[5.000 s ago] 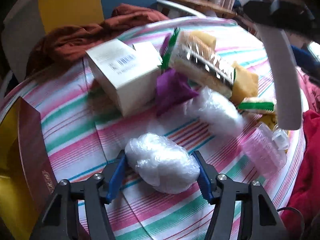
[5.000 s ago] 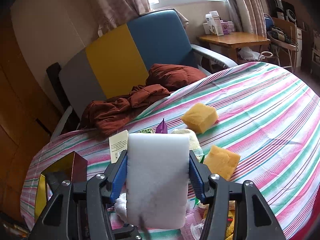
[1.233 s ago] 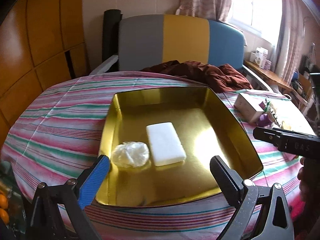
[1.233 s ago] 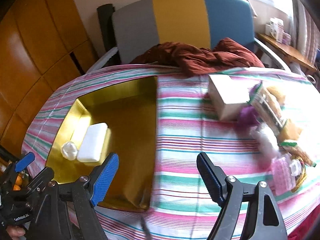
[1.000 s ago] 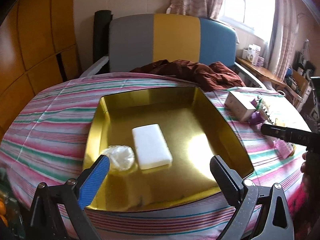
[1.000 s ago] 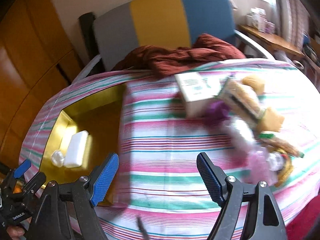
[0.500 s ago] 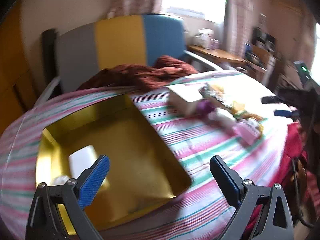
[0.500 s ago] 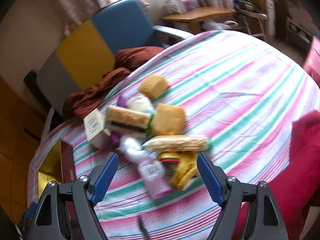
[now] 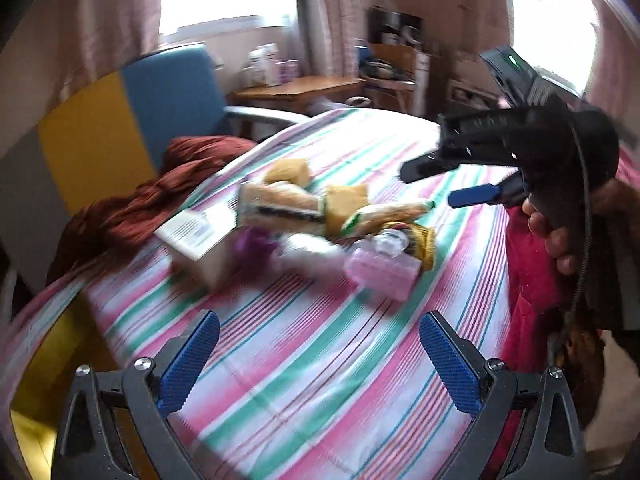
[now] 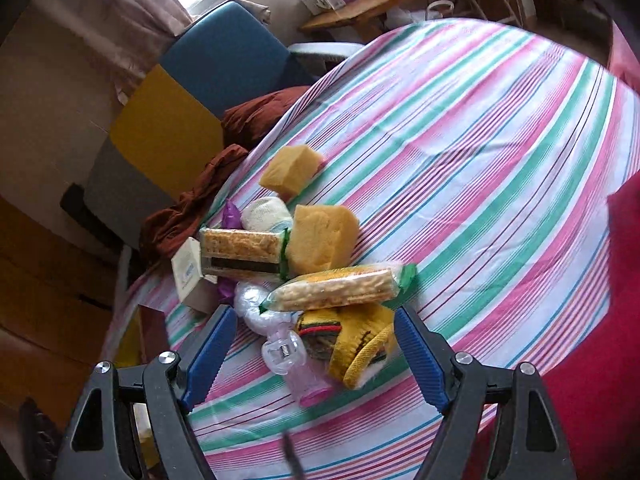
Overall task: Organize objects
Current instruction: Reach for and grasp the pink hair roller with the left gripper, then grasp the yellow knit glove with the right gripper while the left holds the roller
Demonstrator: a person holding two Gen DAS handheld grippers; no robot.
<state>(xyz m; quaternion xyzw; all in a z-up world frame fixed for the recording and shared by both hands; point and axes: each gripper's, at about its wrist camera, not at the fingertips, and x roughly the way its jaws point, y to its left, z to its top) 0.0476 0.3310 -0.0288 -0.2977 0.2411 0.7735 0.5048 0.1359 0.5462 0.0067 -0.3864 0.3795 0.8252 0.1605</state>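
On the striped tablecloth (image 10: pixel 500 128) lie one white box (image 10: pixel 187 266), two wrapped sponge packs (image 10: pixel 244 254), two yellow sponges (image 10: pixel 322 236), one pink bottle (image 10: pixel 298 372) and one knitted sock (image 10: pixel 356 344). The left gripper (image 9: pixel 320 364) hangs wide open, empty. The right gripper (image 10: pixel 316 350) gapes wide around bottle and sock, touching neither.

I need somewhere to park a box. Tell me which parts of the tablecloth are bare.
Bare: the wide sweep of striped tablecloth right of and beyond the heap, out to the red cloth at its edge, and the strip ahead of the open left tongs. Crowded: the heap around the yellow sponge block and long noodle packet, above which the open right tongs hover.
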